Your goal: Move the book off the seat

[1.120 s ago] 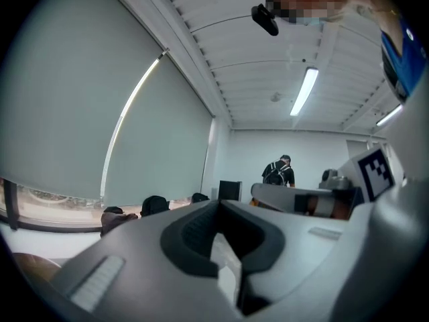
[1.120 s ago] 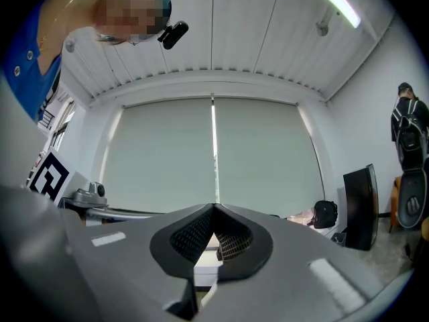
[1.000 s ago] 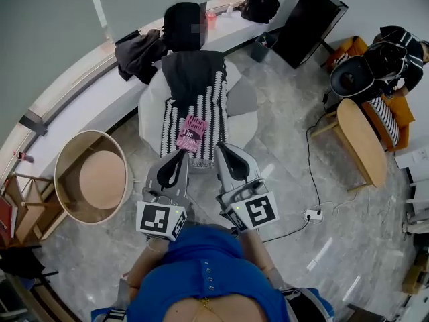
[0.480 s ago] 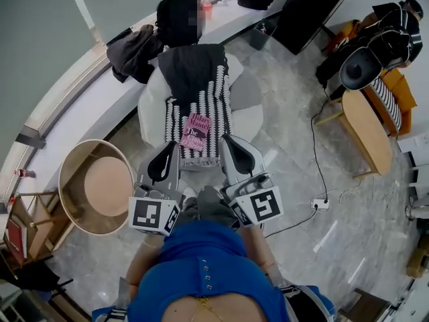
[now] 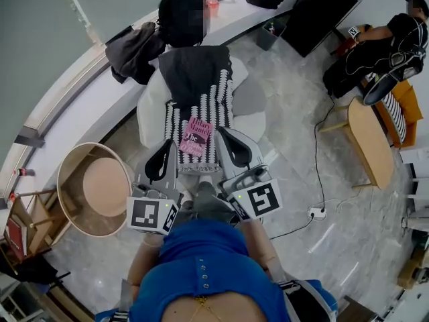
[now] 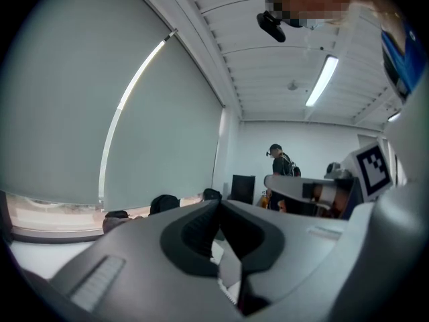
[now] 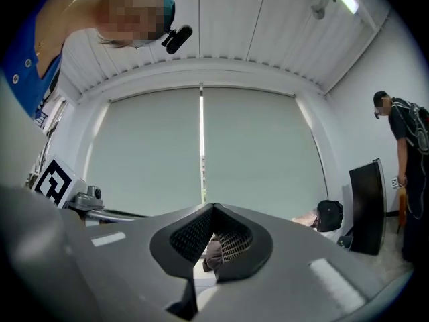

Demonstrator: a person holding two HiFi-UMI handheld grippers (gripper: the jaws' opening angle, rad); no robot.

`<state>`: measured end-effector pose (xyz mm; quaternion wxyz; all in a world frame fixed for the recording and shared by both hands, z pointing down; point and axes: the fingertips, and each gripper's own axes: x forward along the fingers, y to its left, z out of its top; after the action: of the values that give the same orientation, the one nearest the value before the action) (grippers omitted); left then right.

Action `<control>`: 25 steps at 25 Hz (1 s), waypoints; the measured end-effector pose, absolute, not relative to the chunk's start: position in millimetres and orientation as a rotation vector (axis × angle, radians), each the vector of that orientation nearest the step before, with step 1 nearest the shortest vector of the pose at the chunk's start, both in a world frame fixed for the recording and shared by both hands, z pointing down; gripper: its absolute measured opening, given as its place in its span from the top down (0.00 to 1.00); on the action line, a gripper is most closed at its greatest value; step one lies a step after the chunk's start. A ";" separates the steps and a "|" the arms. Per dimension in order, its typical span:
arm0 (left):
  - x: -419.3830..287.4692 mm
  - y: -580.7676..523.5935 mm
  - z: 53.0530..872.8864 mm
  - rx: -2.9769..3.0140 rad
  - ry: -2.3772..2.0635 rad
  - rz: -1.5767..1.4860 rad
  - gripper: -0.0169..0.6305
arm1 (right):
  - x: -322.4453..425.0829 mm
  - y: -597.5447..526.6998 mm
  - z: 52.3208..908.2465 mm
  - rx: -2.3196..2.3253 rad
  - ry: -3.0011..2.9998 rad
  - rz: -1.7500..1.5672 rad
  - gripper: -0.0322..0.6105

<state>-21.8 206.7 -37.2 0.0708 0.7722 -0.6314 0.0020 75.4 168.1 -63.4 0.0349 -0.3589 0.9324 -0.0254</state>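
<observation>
While the person in a blue top stands over a white seat, the head view looks steeply down on a pink book lying face up on a black-and-white striped blanket that runs down the middle of the seat. The book sits close to the seat's front edge, turned slightly askew. The left gripper reaches in from below at the book's near left corner, and the right gripper reaches in just beside the book's right edge, so the book lies between the two tips. Whether either tip touches the book or the blanket cannot be told from above. In the left gripper view the two jaws are pressed together with nothing between them, and they point up toward a pale window blind and the ceiling. The right gripper view shows the same: jaws pressed together, nothing pinched, aimed at the blind. A dark garment hangs over the seat's back edge. To the left of the seat on the marble floor stands a round wooden table. Behind the seat, a curved white ledge carries a black backpack. Another person is at the far right.
</observation>
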 end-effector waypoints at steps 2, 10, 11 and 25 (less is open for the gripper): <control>-21.2 187.7 -37.7 2.322 -1.919 0.016 0.97 | 72.8 150.6 -64.0 -1.063 2.890 -0.043 0.95; -27.0 143.6 -20.6 2.294 -1.938 0.077 0.97 | 68.5 105.5 -45.2 -1.007 2.969 -0.023 0.95; -29.5 138.9 -18.6 2.296 -1.931 0.082 0.97 | 67.0 101.5 -43.2 -1.009 2.973 -0.024 0.95; -63.2 92.0 29.6 2.367 -1.768 0.219 0.97 | 34.5 70.5 15.1 -1.125 3.090 0.009 0.95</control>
<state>-63.2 92.0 29.6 0.0894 0.7958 -0.5943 0.0738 34.5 70.5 15.1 -0.0733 -0.3412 0.9371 0.0028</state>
